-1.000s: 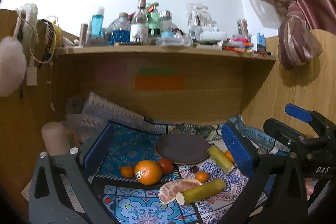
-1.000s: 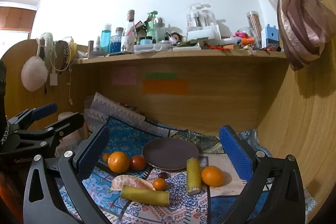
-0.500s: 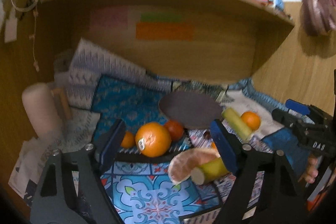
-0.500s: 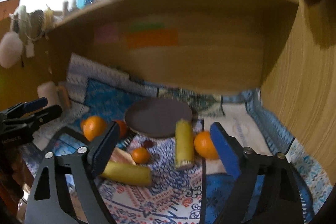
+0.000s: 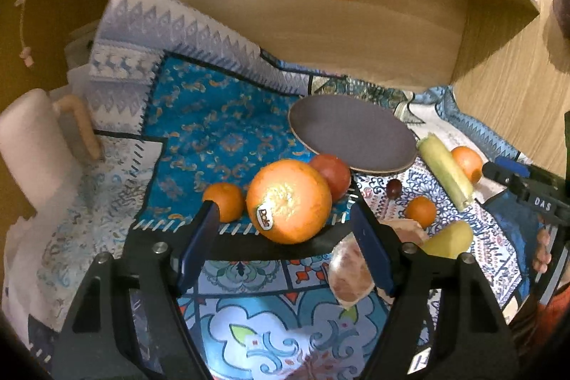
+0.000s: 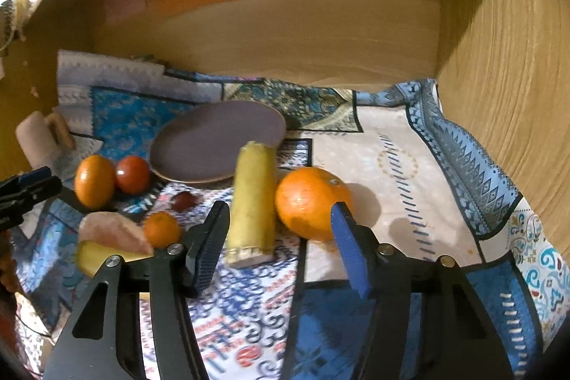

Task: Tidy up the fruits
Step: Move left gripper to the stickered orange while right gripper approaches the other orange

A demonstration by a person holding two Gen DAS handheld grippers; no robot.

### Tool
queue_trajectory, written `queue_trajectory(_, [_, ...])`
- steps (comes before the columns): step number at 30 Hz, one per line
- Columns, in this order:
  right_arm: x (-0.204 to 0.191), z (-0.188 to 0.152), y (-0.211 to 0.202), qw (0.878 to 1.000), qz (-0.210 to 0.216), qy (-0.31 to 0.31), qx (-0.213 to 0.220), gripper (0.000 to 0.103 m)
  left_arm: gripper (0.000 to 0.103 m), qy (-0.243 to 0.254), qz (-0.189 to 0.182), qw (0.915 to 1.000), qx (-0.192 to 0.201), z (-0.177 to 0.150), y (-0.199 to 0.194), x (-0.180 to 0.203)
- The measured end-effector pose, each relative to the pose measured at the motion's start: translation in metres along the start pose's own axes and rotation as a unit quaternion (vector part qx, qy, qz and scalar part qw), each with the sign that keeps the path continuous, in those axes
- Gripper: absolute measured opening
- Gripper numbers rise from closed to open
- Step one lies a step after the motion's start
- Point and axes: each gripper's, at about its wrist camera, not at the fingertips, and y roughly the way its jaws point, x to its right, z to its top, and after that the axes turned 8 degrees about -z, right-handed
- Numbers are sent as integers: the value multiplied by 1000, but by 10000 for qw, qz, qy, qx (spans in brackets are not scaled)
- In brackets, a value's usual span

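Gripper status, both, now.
Left gripper: open, holding nothing, around the big orange.
Right gripper: open, holding nothing, near the sugarcane piece.

Patterned woven cloth (image 5: 221, 130) covers the desk; matt wood-grain panels (image 6: 498, 66) behind. Matt dark plate (image 5: 351, 132). Large orange (image 5: 289, 201) with pitted, glossy peel and paper sticker (image 5: 265, 217). Smooth shiny tomato (image 6: 132, 174). Fibrous sugarcane piece (image 6: 252, 202).

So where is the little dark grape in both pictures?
Left wrist: the grape lies right of centre, just below the plate.
Right wrist: the grape lies left of centre, again just below the plate.
Shared landmark: the plate.
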Motion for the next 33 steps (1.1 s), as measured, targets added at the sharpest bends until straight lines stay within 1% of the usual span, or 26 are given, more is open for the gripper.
queue_trajectory(7, [16,6,23,9994,-1,116,-339,56,76,4,-126,9993,-358,9,27,-2])
queue_trajectory(12, [18,7,36,9986,26,150,-503,56,76,40,-52,9989,-472,15,42,-4])
queue_trajectory(19, [18,13,42,9983,112,105,-560,56,76,164,38,9983,-557,18,59,0])
queue_trajectory(23, [18,13,48,9976,156,114,-665,59,72,216,136,9978,-617,18,68,1])
queue_trajectory(25, [20,12,48,9976,135,147,-660,63,71,239,165,9978,-593,18,69,0])
queue_trajectory(28, [24,12,52,9969,207,268,-715,68,70,271,184,9979,-566,19,69,1])
queue_trajectory(30, [27,12,55,9960,262,379,-770,72,70,277,183,9979,-558,19,69,1])
queue_trajectory(33, [29,11,57,9946,373,483,-837,72,70,267,163,9979,-565,20,68,0])
